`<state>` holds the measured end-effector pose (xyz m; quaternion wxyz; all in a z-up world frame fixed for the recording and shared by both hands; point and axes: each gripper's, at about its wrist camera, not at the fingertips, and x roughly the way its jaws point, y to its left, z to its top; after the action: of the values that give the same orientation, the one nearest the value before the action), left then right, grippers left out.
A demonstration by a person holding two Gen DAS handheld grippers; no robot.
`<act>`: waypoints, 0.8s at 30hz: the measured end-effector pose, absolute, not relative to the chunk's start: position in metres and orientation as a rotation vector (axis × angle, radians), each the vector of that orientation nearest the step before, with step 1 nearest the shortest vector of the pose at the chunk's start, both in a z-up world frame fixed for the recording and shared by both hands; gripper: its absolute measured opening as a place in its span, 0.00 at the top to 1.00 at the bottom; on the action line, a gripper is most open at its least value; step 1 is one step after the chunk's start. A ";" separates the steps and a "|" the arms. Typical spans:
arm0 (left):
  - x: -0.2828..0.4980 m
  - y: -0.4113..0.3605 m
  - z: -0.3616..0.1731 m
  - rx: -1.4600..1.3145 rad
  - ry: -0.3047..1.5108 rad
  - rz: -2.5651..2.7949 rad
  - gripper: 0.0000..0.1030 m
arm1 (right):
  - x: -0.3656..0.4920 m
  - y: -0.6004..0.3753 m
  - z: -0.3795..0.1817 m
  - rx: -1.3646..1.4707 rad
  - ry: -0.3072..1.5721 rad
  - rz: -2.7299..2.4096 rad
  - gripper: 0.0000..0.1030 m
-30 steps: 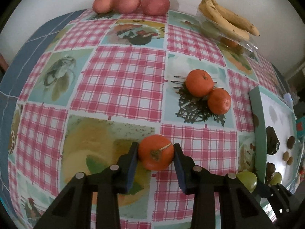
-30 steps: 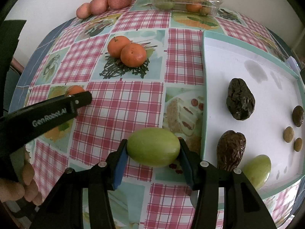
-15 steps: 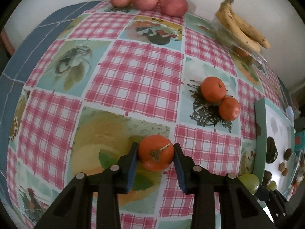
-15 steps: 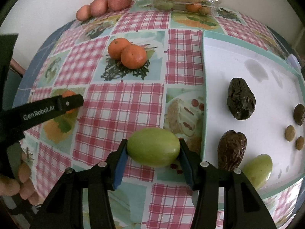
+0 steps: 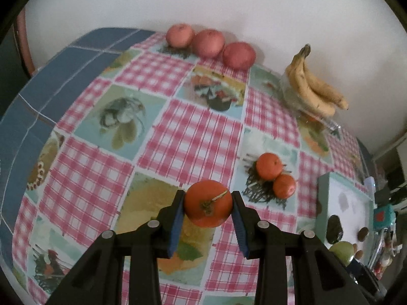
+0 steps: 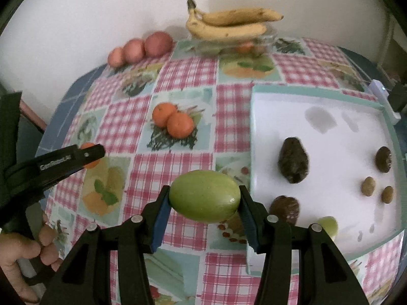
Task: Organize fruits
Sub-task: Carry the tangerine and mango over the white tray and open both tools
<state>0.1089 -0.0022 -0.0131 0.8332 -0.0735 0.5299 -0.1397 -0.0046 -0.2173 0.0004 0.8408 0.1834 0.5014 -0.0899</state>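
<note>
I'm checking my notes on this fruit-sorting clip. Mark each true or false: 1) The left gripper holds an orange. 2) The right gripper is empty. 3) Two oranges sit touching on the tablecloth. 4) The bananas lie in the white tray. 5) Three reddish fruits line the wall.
1) True: the left gripper is shut on an orange.
2) False: the right gripper clamps a green fruit.
3) True: two oranges.
4) False: the bananas rest on a clear container by the wall, outside the white tray.
5) True: three reddish fruits.
</note>
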 end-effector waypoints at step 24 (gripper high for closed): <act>0.031 -0.137 0.007 0.060 1.061 -0.710 0.63 | -0.091 -0.379 -0.009 0.578 1.020 -0.688 0.49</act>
<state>0.0311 -0.1372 0.0069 0.8025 0.0279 0.4953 -0.3315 -0.0909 -0.3793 -0.0093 0.7776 0.2674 0.4718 -0.3182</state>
